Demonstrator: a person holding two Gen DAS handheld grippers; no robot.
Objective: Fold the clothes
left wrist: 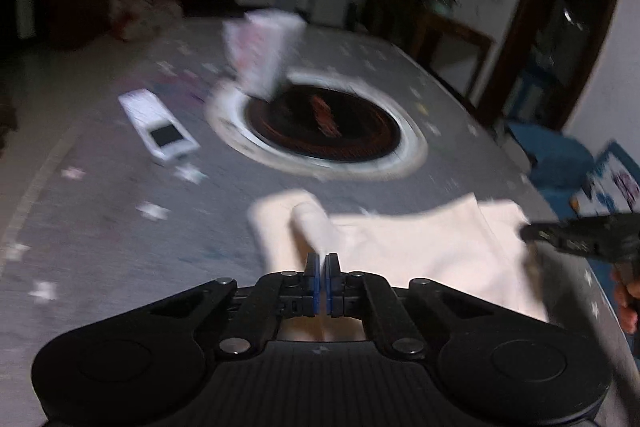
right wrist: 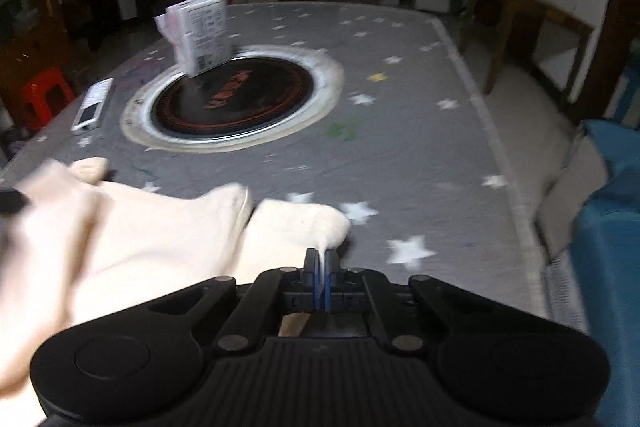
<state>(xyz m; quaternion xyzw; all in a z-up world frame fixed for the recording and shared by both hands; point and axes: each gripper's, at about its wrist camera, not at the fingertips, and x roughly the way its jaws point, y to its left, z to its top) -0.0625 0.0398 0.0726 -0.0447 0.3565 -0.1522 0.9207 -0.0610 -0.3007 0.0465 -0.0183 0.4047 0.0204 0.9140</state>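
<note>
A cream garment (right wrist: 132, 247) is spread at the near edge of a grey star-printed tablecloth (right wrist: 400, 147), short of the round black hob (right wrist: 232, 99) where a white box (right wrist: 202, 35) stands. An edge of it is pinched between the closed fingers of the left gripper (left wrist: 322, 261), and another corner is clamped likewise by the right gripper (right wrist: 321, 259). A slip is judged possible, since only thin folds are held; uneven pulling could be expected to skew the fold, or the cloth could be dragged toward the remote (right wrist: 93, 105)
</note>
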